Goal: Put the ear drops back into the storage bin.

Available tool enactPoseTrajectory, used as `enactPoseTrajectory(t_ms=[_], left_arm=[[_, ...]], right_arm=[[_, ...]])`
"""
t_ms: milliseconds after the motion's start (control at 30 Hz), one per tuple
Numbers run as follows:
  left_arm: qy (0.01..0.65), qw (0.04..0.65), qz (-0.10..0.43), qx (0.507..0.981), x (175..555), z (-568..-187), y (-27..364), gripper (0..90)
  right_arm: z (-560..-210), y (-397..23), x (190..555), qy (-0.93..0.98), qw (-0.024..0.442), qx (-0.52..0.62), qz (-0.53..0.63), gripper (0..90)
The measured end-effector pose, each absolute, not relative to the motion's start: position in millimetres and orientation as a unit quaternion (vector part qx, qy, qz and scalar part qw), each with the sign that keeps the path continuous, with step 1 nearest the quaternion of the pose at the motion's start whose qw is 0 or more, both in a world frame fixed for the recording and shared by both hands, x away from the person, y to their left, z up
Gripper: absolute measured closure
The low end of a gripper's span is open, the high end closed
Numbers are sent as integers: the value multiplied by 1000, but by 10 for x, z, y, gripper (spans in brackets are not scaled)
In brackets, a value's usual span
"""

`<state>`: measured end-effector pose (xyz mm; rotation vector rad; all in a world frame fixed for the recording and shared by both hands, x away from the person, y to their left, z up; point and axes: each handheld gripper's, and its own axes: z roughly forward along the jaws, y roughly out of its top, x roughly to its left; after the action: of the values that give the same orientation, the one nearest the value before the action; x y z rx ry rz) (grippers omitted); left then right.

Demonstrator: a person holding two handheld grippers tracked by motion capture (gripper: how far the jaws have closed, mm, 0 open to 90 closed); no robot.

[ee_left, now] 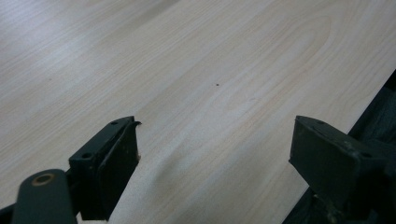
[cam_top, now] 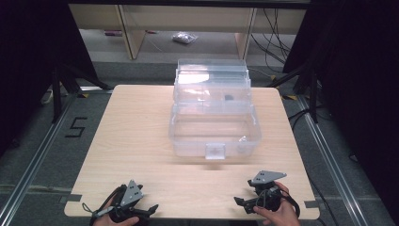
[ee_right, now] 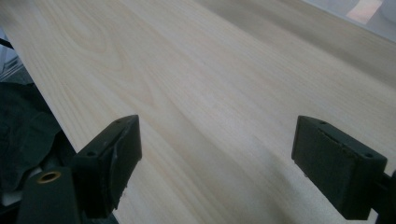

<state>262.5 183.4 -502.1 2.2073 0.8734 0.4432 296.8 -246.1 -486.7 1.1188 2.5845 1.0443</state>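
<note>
A clear plastic tiered box [cam_top: 214, 110] with a front latch stands mid-way back on the pale wood-grain surface [cam_top: 136, 136]. Near the front edge, the left claw [cam_top: 149, 208] and right claw [cam_top: 239, 201] rest with jaws spread wide, gripping nothing.

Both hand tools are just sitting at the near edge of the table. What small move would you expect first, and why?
Probably a reach forward toward the clear plastic box. Both the left tool and the right tool rest open and empty near the table edge, and the box, with its front latch, is the one thing on it.
</note>
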Motion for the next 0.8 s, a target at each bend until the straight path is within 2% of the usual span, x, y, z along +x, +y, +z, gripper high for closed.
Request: enactPoseTrajectory(t_ms=[800], left_arm=[[340, 356, 171, 853, 2621, -5022, 1831, 149]], right_arm=[[-4933, -2479, 2783, 870, 76, 366, 321, 170]])
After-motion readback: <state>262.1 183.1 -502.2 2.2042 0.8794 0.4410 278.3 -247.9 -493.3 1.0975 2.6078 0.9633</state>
